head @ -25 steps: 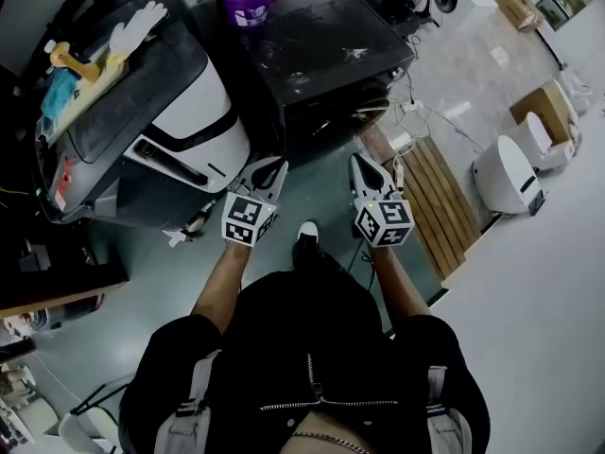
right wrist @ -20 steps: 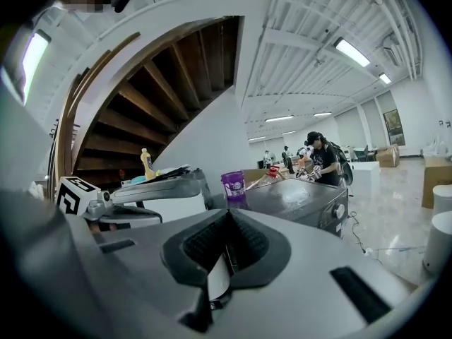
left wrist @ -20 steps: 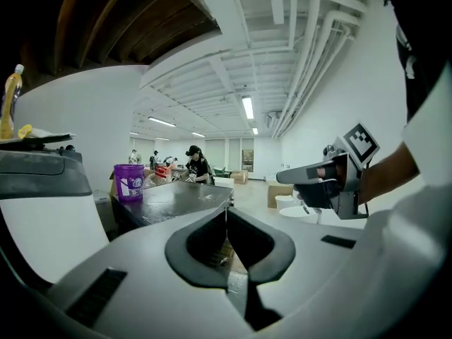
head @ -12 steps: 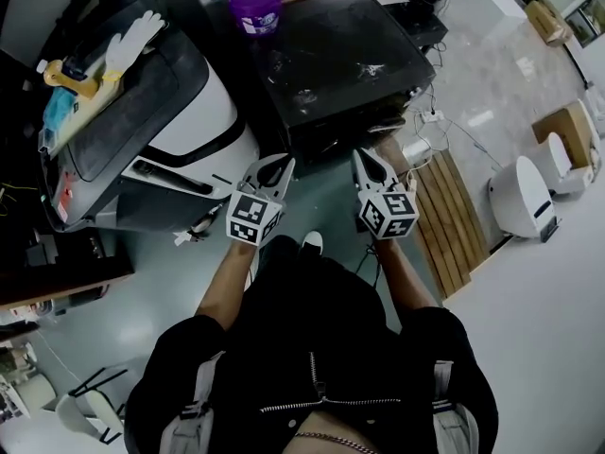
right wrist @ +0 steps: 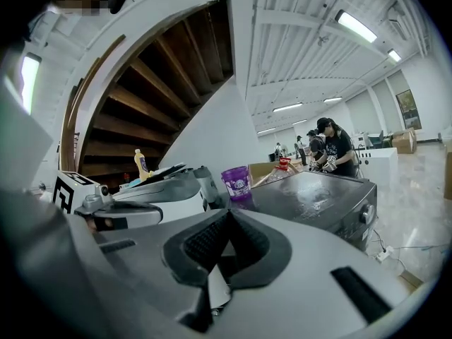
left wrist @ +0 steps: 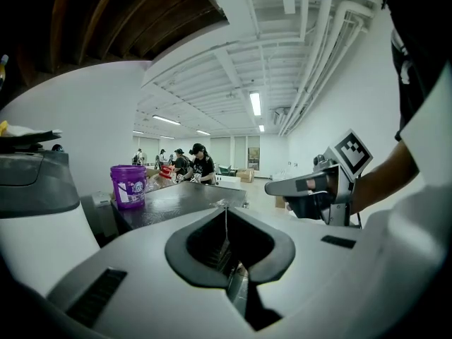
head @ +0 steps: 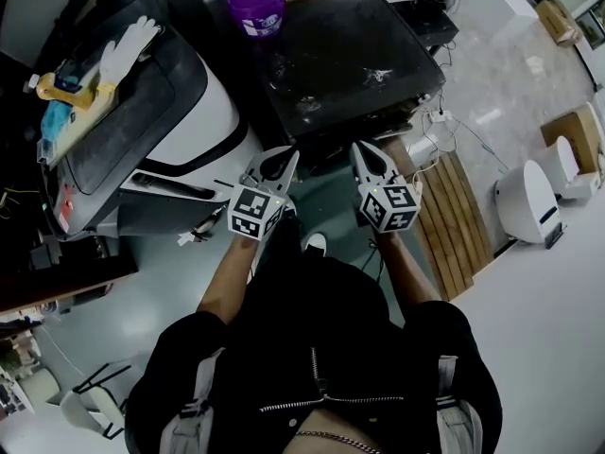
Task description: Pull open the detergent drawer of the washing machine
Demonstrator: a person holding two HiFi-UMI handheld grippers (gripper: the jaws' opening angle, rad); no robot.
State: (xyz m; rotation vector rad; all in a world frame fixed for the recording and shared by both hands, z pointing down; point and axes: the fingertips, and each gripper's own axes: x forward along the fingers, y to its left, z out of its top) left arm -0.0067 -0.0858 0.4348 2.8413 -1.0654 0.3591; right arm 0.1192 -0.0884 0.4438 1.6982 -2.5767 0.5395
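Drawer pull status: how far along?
Done: nothing; no drawer shows pulled out of the black washing machine. In hand: left gripper and right gripper, both shut and empty, held short of its front. Left: reach the drawer, grip it, pull it open.

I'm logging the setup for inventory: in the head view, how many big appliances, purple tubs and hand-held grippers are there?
Big appliances: 2, the white-and-grey appliance and the black appliance
Purple tubs: 1, the purple tub
Hand-held grippers: 2, the left hand-held gripper and the right hand-held gripper
Total: 5
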